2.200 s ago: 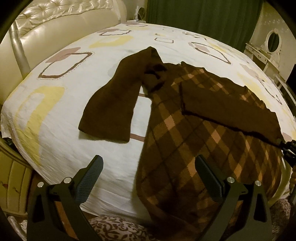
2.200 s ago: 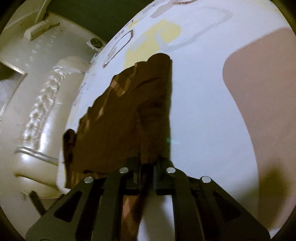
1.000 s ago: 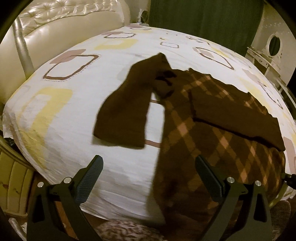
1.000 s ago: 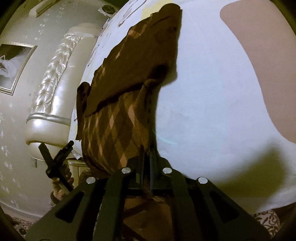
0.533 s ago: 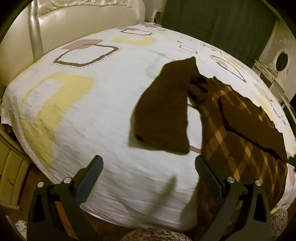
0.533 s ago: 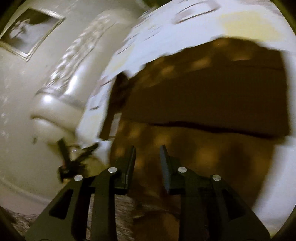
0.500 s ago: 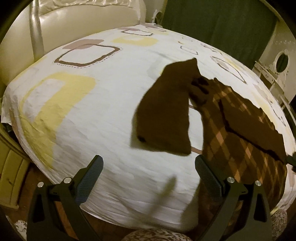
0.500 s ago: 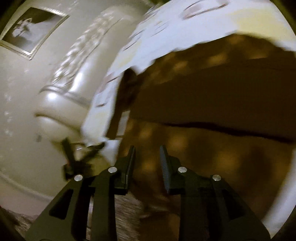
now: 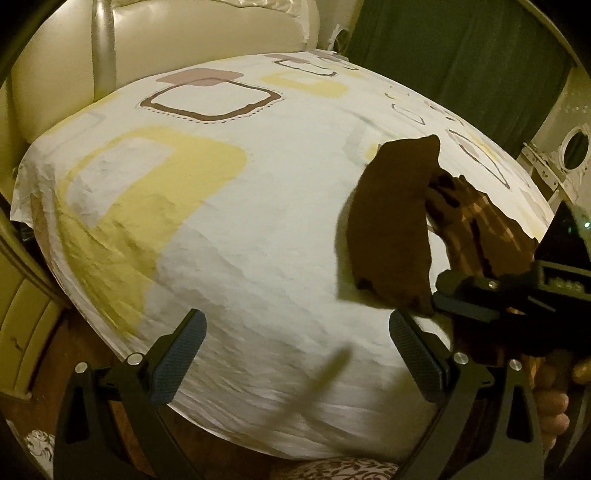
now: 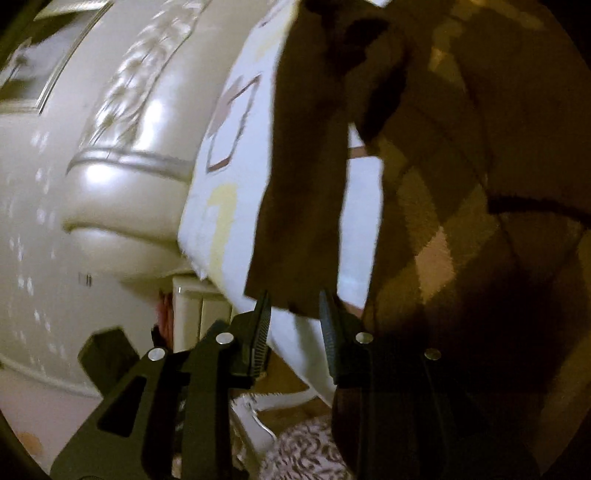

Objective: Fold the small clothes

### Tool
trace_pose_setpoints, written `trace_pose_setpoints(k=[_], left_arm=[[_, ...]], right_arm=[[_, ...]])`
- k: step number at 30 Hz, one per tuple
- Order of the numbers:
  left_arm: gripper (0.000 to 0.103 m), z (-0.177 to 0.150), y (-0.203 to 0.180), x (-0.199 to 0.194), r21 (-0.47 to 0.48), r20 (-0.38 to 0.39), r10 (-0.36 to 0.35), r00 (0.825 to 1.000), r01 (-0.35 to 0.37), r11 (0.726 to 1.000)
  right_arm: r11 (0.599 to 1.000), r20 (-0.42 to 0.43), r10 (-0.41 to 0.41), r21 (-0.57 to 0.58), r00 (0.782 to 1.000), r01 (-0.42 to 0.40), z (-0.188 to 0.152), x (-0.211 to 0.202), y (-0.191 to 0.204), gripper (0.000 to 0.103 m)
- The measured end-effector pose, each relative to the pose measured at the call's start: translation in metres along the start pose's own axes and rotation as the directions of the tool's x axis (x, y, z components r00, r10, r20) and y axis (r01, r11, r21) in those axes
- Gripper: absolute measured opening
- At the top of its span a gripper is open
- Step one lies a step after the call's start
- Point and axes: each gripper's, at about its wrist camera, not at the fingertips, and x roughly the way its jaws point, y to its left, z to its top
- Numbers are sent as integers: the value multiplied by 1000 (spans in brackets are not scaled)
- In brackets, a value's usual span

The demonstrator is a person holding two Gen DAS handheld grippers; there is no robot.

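A brown sweater with a tan diamond pattern (image 9: 476,218) lies on the bed at the right of the left wrist view. One plain dark brown sleeve (image 9: 391,229) stretches toward me; the other sleeve lies folded across the body. My left gripper (image 9: 295,354) is open and empty, above the bed's near edge. My right gripper (image 9: 441,295) comes in from the right at the sleeve's cuff. In the right wrist view the right gripper (image 10: 295,325) is open, jaws a little apart, with the sleeve cuff (image 10: 295,288) just ahead of the tips and the sweater body (image 10: 461,192) to the right.
The bed sheet (image 9: 221,221) is white with yellow and brown squares. A cream padded headboard (image 9: 184,33) stands at the back left, green curtains (image 9: 461,55) behind, a white dresser with oval mirror (image 9: 572,147) at far right. A patterned rug (image 10: 303,450) lies below.
My right gripper let go of the sweater's edge, opened, and swung round to the loose sleeve's cuff. My left gripper shifted left, so the sweater now sits at the right of its view.
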Motion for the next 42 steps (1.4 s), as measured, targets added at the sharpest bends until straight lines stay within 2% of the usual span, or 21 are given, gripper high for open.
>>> trace_pose_setpoints(k=[4, 6, 8, 11, 15, 16, 19, 24, 28, 33, 37, 42], left_arm=[[99, 1, 4, 1, -11, 4, -13, 1000, 13, 1000], [99, 2, 5, 1, -17, 7, -16, 1000, 16, 1000], [99, 3, 6, 1, -27, 9, -24, 1000, 25, 999], [99, 3, 7, 2, -25, 11, -29, 1000, 29, 999], [99, 3, 8, -1, -36, 16, -40, 999, 40, 999], [99, 3, 8, -1, -39, 17, -43, 999, 44, 998], [99, 4, 8, -1, -49, 11, -49, 999, 50, 998], [99, 5, 8, -5, -57, 16, -55, 998, 56, 997], [99, 7, 6, -10, -51, 28, -55, 998, 56, 997], [99, 9, -1, -12, -46, 27, -68, 997, 69, 997], [99, 9, -11, -13, -27, 18, -84, 996, 84, 996], [99, 8, -33, -9, 23, 0, -96, 995, 96, 995]], right_arm=[[999, 36, 10, 43, 999, -11, -6, 0, -7, 27], [997, 86, -26, 72, 996, 20, -11, -6, -7, 27], [996, 110, -72, 55, 991, 66, -14, -11, -2, 27], [994, 83, -95, 69, 992, 90, -14, -2, -5, 27], [993, 93, -88, 84, 992, 81, -10, 8, -4, 27], [993, 99, -94, 80, 991, 86, -8, 13, -1, 26], [990, 101, -134, 59, 986, 129, -8, 20, 3, 4], [993, 74, -119, 28, 990, 118, -3, 11, 17, 4], [991, 107, -95, -86, 990, 104, 8, -29, 51, 4], [973, 210, -43, -214, 977, 88, 26, -109, 95, 4], [961, 320, -21, -253, 947, 107, 37, -177, 109, 4], [962, 422, -21, -238, 906, 133, 46, -240, 95, 4]])
